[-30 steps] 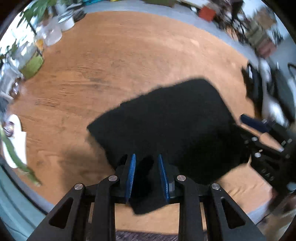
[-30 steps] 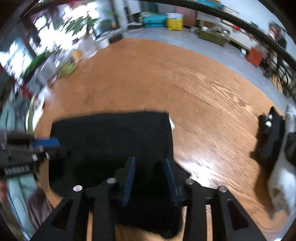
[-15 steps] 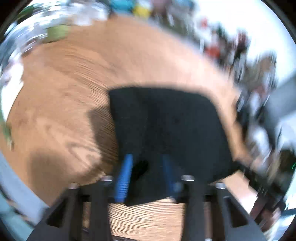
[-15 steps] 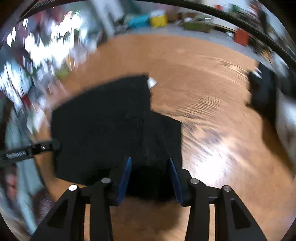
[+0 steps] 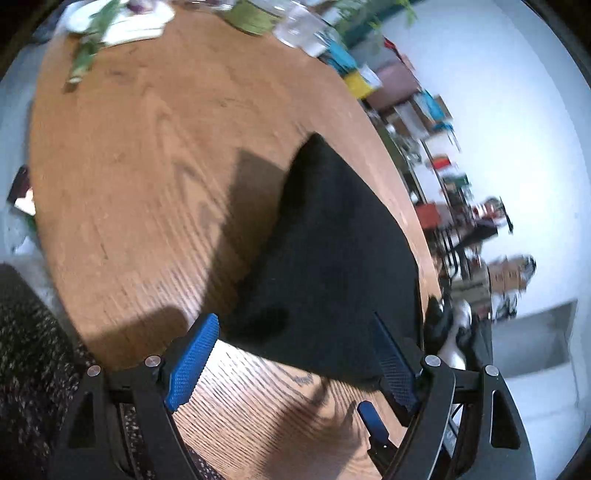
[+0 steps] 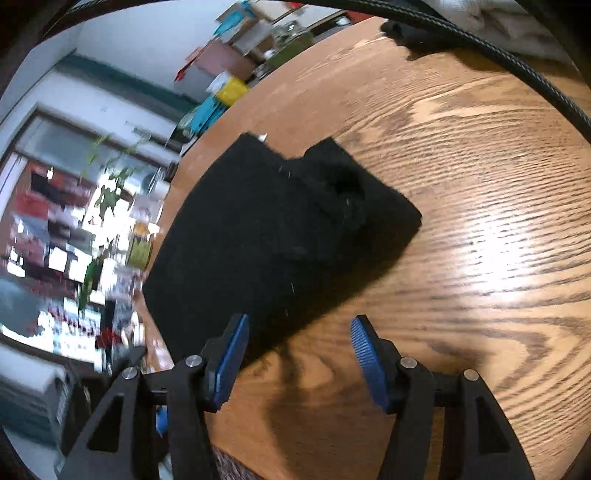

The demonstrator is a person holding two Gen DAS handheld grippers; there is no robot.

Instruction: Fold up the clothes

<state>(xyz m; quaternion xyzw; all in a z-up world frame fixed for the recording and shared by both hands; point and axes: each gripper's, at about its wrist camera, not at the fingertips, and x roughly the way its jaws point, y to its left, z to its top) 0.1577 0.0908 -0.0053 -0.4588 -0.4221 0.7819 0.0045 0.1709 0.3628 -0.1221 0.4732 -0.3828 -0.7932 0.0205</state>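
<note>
Both grippers, left (image 5: 291, 363) and right (image 6: 297, 360), have released the folded black fabric garment (image 6: 273, 236); jaws just opened, empty, above round oak-grain wooden table (image 6: 480, 229).

- A lived-in home room, cluttered and used for storage as well as daily life.
- A round oak tabletop (image 6: 480, 192) with strong grain fills the middle, like a dining table.
- Leafy houseplants (image 6: 107, 192) stand by a bright window, with a green pot (image 5: 253, 18) and a clear glass jar (image 5: 306, 29) at the tabletop's far edge.
- Along a white wall (image 5: 509, 122) sit cardboard boxes (image 5: 506, 275), a yellow box (image 6: 232, 90) and turquoise items (image 6: 207, 110), loosely stacked on the floor.
- A folded black garment (image 6: 273, 236) lies on the wood, with more laundry heaped at the far rim (image 6: 410, 31).
</note>
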